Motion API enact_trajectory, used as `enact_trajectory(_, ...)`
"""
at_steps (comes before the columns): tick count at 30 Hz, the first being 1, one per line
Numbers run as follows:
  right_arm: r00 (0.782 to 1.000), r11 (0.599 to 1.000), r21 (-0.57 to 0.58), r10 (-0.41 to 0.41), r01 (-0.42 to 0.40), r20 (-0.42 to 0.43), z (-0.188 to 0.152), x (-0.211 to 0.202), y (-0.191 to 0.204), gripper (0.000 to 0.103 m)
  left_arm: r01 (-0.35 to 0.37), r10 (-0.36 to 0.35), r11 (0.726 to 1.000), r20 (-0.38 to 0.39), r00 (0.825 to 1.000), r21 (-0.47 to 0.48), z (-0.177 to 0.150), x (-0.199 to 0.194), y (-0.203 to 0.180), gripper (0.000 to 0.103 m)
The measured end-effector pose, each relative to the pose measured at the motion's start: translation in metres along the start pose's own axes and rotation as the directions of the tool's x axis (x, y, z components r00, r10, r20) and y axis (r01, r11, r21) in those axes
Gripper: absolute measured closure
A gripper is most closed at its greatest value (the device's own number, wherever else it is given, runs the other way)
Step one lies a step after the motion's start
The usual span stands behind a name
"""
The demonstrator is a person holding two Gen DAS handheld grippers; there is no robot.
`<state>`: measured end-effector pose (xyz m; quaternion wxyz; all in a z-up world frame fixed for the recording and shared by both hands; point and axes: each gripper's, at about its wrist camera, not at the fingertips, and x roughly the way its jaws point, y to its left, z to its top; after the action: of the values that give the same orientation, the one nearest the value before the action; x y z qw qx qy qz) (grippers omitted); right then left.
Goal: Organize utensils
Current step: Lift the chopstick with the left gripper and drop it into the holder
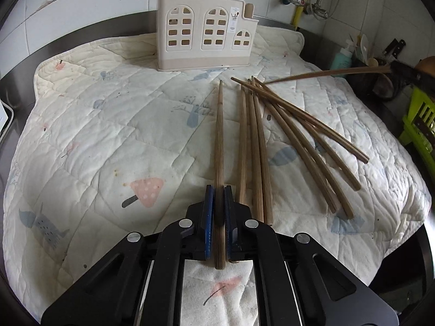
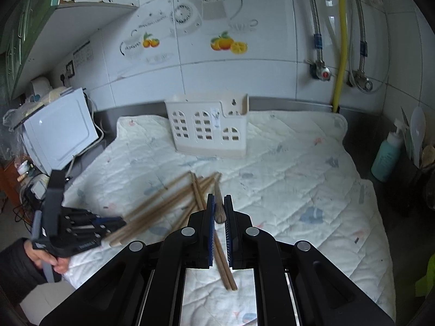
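Observation:
Several brown wooden chopsticks (image 1: 274, 138) lie fanned on a quilted mat (image 1: 108, 135). My left gripper (image 1: 218, 193) is shut on one chopstick (image 1: 219, 135) that points toward a cream utensil holder (image 1: 204, 32) at the mat's far edge. My right gripper (image 2: 219, 202) is shut on another chopstick (image 2: 218, 206) and holds it above the mat; this chopstick also shows raised at the right in the left wrist view (image 1: 326, 74). In the right wrist view the pile (image 2: 168, 203), the holder (image 2: 208, 127) and my left gripper (image 2: 111, 224) show.
A white microwave (image 2: 59, 133) stands left of the mat. A teal soap bottle (image 2: 387, 154) and a utensil pot stand at the right. A green basket (image 1: 420, 125) is at the far right. Pipes and valves run down the tiled wall (image 2: 323, 73).

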<state>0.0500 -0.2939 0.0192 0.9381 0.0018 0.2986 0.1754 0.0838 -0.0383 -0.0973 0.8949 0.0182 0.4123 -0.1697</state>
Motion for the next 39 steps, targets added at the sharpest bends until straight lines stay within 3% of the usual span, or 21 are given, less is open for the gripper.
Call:
enact_trajectory(5,1.0,0.999,-0.043,-0.013,0.014,0.015,0.014,-0.003,0.008,0.096,-0.009,0.009,1.0,0.013,1.0,0.0,0.002,-0.004,0.0,0.098)
enact_trajectory(12,1.0,0.998,-0.063,0.012,-0.011,0.025,0.047,-0.011,0.007,0.096,0.04,-0.036,0.998,0.093,0.995,-0.04,0.02,-0.032,0.014,0.098)
enact_trajectory(18,0.999,0.995,-0.1,0.023,-0.02,0.035,0.077,-0.014,0.011,0.096,0.025,-0.018,0.999,0.152,0.988,-0.041,0.041,-0.043,0.02,0.098)
enact_trajectory(30,0.993,0.989,-0.144,0.002,0.016,0.121,0.16,-0.013,0.009,0.096,0.011,-0.007,1.0,0.211,0.977,-0.022,0.083,-0.064,0.022,0.098)
enact_trajectory(33,0.991,0.988,-0.149,-0.022,0.042,0.13,0.184,-0.003,0.008,0.096,0.016,-0.009,0.999,0.226,0.974,-0.031,0.094,-0.069,0.026,0.098)
enact_trajectory(39,0.996,0.985,-0.154,-0.071,0.079,0.056,0.208,0.043,0.002,0.096,0.017,-0.012,1.0,0.246,0.969,-0.018,0.118,-0.079,0.028,0.098)
